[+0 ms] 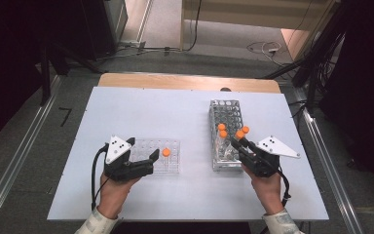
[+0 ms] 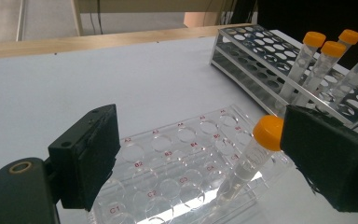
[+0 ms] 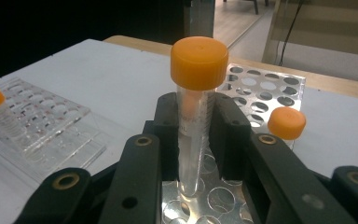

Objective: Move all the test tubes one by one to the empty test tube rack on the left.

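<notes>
The left hand holds the black two-jaw left gripper with its jaws spread wide, while the right hand holds the black right gripper clamped on a clear orange-capped tube.

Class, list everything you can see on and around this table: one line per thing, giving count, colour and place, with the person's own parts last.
White rectangular tabletop: one, on a wooden table.
Clear plastic tube rack: one, near left, red well labels.
Shiny metal perforated tube rack: one, right of centre.
Orange-capped clear plastic tubes: five; one in the clear rack, three standing in the metal rack, one gripped over it.
Cables: several, on the floor beyond the table.
Left gripper: one, black, open beside the clear rack.
Right gripper: one, black, shut on a tube.
Hands: two, near edge.
</notes>
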A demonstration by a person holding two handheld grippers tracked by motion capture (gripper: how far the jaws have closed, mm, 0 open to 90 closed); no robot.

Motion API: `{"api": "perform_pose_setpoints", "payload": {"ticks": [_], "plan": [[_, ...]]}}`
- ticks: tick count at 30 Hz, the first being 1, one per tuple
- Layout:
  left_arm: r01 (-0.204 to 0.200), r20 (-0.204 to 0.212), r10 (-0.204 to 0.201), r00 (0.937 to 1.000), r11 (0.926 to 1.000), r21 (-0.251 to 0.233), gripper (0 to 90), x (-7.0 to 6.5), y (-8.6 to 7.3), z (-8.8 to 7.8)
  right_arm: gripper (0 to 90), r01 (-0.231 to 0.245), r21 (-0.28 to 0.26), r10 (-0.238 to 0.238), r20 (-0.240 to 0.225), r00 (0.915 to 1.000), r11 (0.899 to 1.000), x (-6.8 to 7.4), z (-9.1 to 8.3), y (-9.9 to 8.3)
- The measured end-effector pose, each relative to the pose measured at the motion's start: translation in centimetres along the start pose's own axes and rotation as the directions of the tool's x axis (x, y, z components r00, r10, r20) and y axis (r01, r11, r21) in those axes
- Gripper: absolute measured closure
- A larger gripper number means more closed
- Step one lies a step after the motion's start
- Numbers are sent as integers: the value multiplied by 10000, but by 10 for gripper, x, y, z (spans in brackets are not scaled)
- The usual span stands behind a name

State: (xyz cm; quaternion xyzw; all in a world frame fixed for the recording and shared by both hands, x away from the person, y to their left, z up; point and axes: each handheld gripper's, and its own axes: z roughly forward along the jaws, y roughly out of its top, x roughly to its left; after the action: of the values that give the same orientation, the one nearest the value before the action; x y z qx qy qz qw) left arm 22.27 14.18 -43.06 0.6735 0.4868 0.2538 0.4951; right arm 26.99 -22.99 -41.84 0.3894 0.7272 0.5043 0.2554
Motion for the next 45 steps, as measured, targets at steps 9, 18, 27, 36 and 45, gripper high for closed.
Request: {"api": "perform_pose_setpoints", "payload": {"ticks": [9,18,27,36,45], "plan": [[3,43,-2,10000,10000,-74,118,-1,1,-3,719,73,-257,-85,-500,9987,9996,9,-13,9],[-46,155,48,9999,9999,-156,118,-4,3,-6,719,328,-45,-332,-1476,9885,9995,31,-10,7],[-149,456,158,9988,9997,-200,122,-12,5,-10,719,734,343,-628,-2450,9675,9967,59,1,-2],[-508,1119,524,9923,9986,-164,132,-31,6,-14,719,1210,881,-876,-3146,9452,9887,88,17,-15],[-979,1813,960,9787,9952,15,141,-51,2,-12,719,1592,1053,-1137,-3472,9309,9816,105,28,-22]]}}
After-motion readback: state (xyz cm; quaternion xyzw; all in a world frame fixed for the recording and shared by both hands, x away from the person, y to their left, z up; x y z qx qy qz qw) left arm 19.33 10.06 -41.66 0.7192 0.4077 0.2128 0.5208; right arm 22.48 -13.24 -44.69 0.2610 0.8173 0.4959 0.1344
